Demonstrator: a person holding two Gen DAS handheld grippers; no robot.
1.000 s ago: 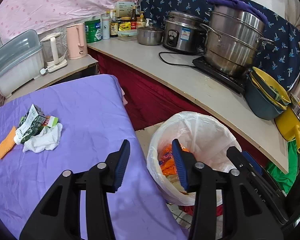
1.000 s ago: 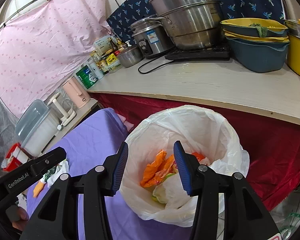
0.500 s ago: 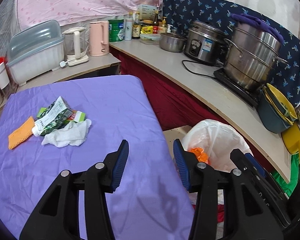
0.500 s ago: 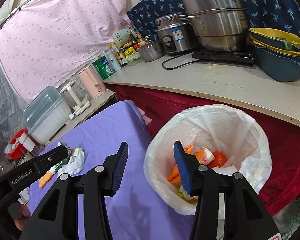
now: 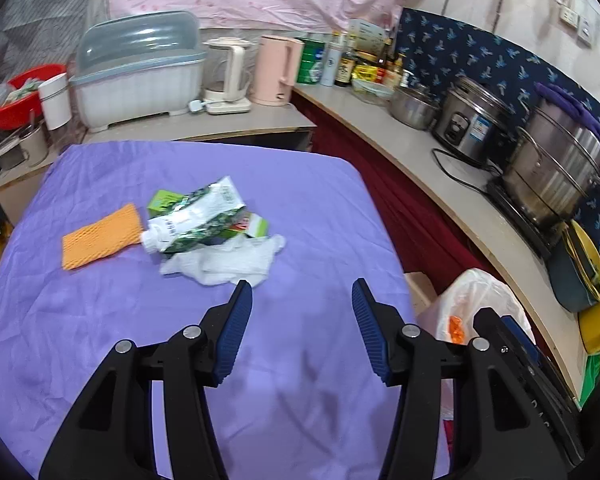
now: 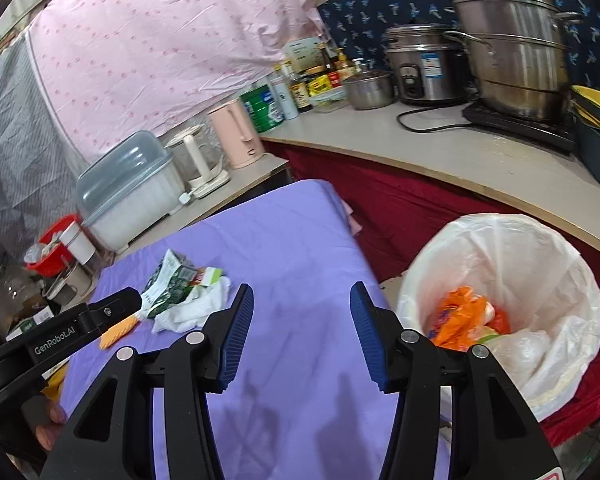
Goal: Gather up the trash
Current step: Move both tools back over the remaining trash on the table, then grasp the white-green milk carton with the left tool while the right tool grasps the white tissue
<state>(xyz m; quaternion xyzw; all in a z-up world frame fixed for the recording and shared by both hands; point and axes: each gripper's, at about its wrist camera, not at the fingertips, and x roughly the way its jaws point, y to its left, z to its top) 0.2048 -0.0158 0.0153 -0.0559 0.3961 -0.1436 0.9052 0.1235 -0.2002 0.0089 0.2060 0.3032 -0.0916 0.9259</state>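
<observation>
On the purple tablecloth [image 5: 300, 208] lies a small heap of trash: a green and white carton [image 5: 198, 216], a crumpled white tissue [image 5: 228, 262], an orange foam net [image 5: 100, 236] and a small green box [image 5: 162, 201]. My left gripper [image 5: 302, 292] hovers just short of the tissue, its jaws opening with nothing between them. My right gripper [image 6: 302, 294] is over the cloth between the heap [image 6: 188, 296] and the bin, jaws opening and empty. The bin [image 6: 512, 304], lined with a white bag, holds orange and white waste.
A curved counter [image 5: 440, 184] carries a rice cooker [image 5: 472, 124], a big steel pot [image 5: 556, 168], bottles and a pink kettle [image 5: 276, 70]. A dish box [image 5: 138, 74] stands behind the table. Stacked basins [image 6: 596, 136] sit at the counter's right end.
Both grippers swung left, away from the bin and over the purple cloth toward the trash heap. Their jaws stand a little wider than before.
</observation>
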